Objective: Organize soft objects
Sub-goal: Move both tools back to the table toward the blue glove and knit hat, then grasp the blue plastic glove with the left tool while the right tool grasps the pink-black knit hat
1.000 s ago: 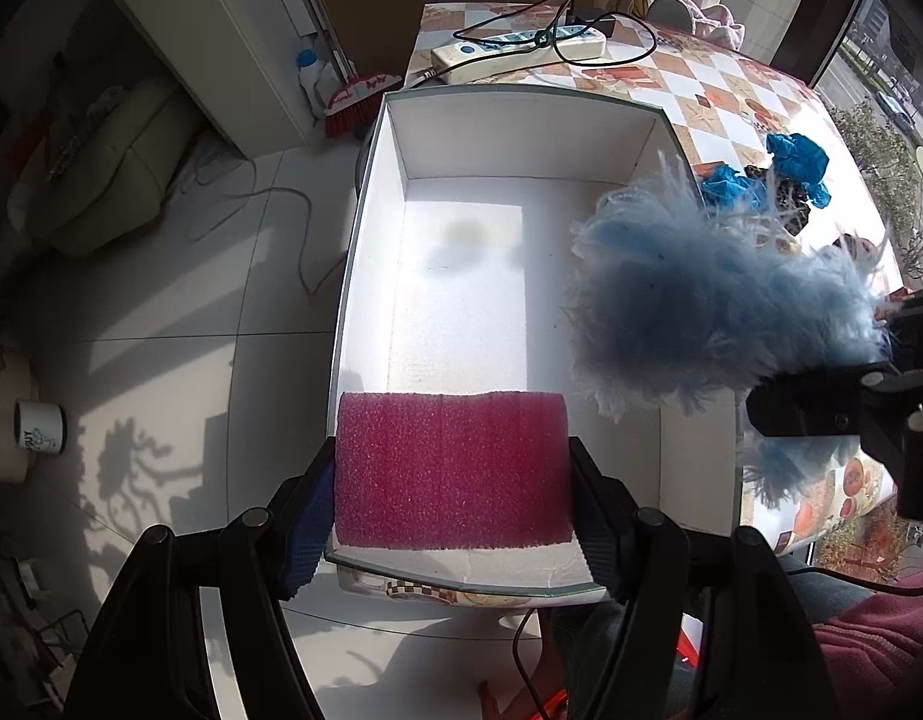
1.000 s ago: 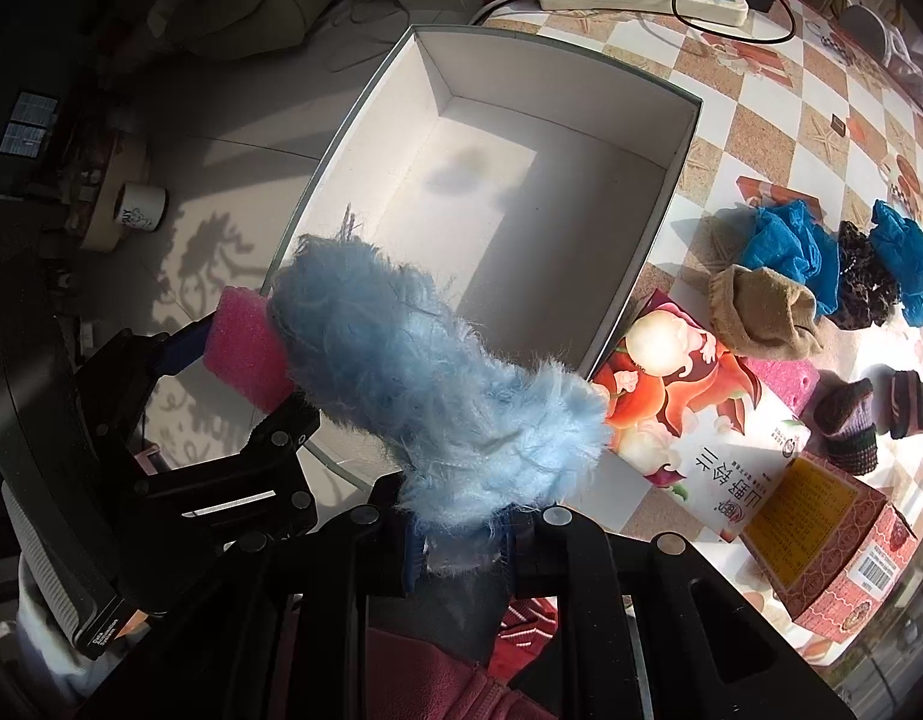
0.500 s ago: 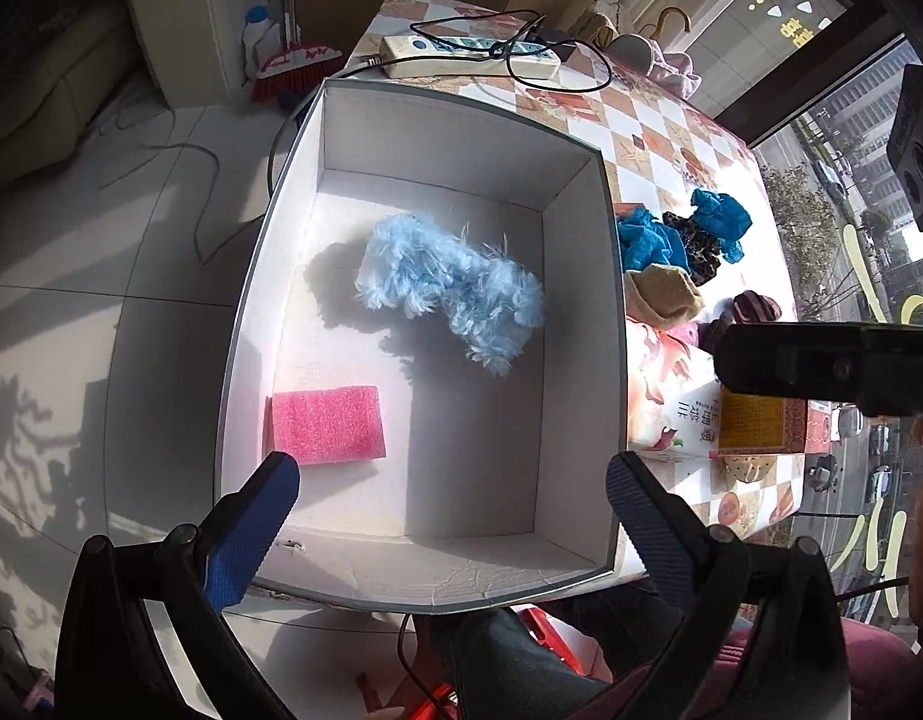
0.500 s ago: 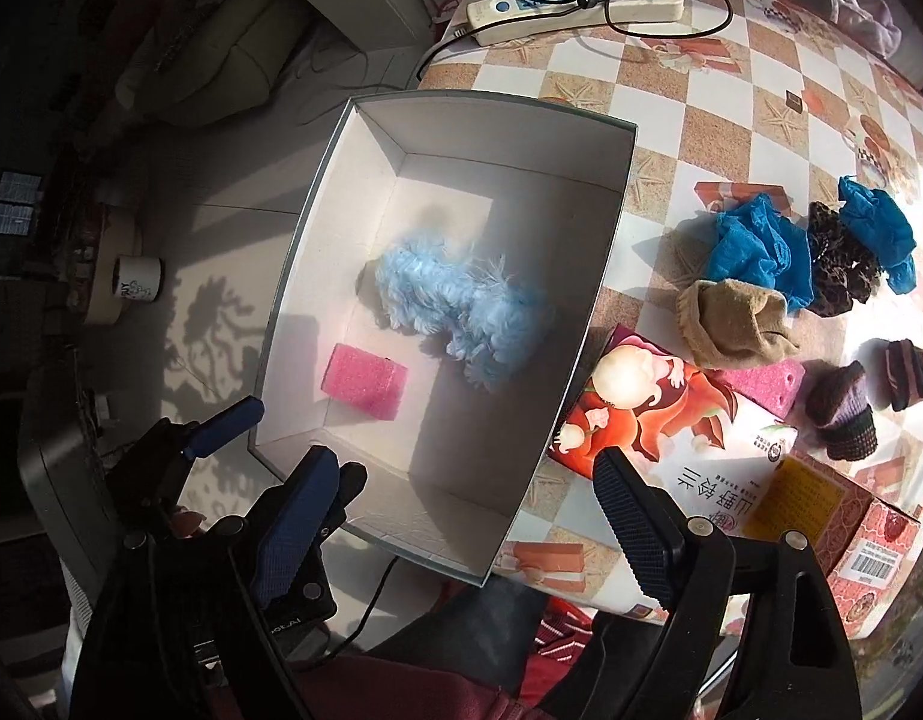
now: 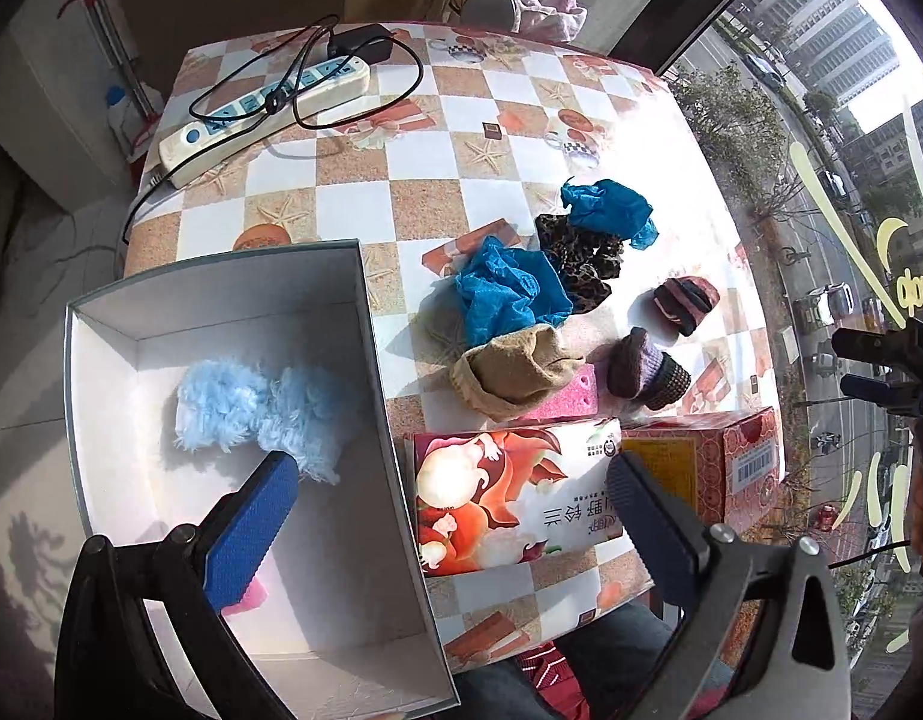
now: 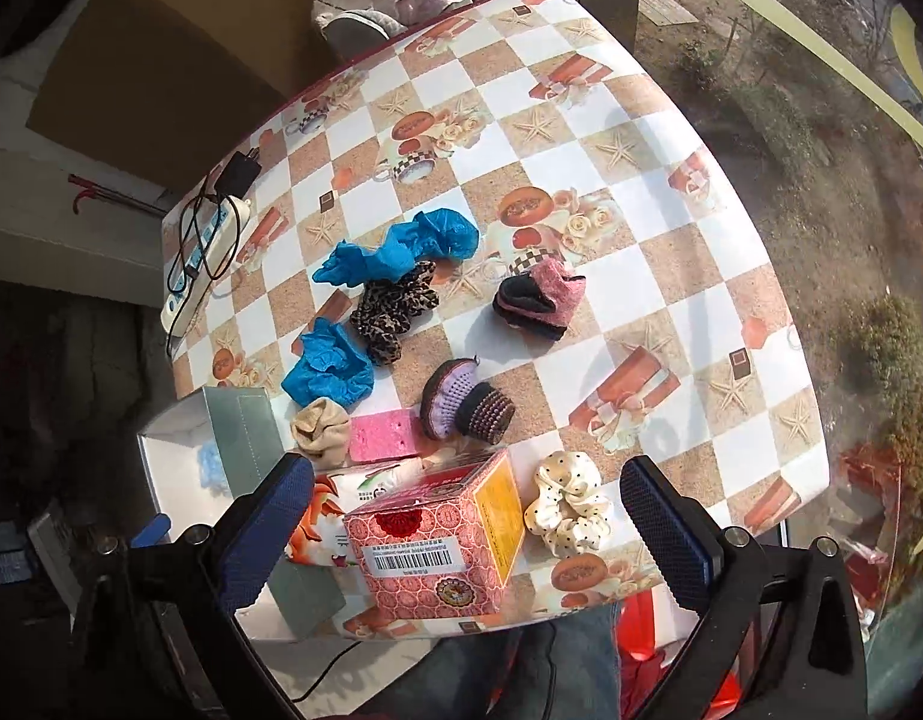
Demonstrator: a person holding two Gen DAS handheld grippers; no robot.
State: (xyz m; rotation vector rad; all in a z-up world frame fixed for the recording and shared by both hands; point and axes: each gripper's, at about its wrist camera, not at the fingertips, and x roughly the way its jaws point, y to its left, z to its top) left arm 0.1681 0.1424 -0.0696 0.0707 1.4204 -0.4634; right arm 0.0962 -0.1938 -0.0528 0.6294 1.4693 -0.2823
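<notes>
The white box [image 5: 374,354] holds a fluffy light-blue piece [image 5: 263,408] and a pink sponge [image 5: 248,597], mostly hidden behind my left finger. My left gripper [image 5: 455,516] is open and empty above the box's right wall. My right gripper [image 6: 467,528] is open and empty above the table's near edge. On the table lie blue crumpled covers [image 5: 509,294] [image 6: 401,249], a leopard scrunchie [image 6: 395,306], a beige sock [image 5: 512,375], a pink sponge [image 6: 383,435], a purple knit piece [image 6: 461,405], a pink-black sock [image 6: 539,300] and a cream dotted scrunchie [image 6: 569,504].
A tissue pack [image 5: 515,492] and a red carton [image 6: 437,540] stand near the front edge beside the box. A power strip with a cable [image 5: 263,114] lies at the far left of the checked table [image 6: 671,240]. A window is at the right.
Both grippers let go of the pink sponge and the blue fluffy piece, which now lie in the box. Both have swung right, toward the soft things on the table.
</notes>
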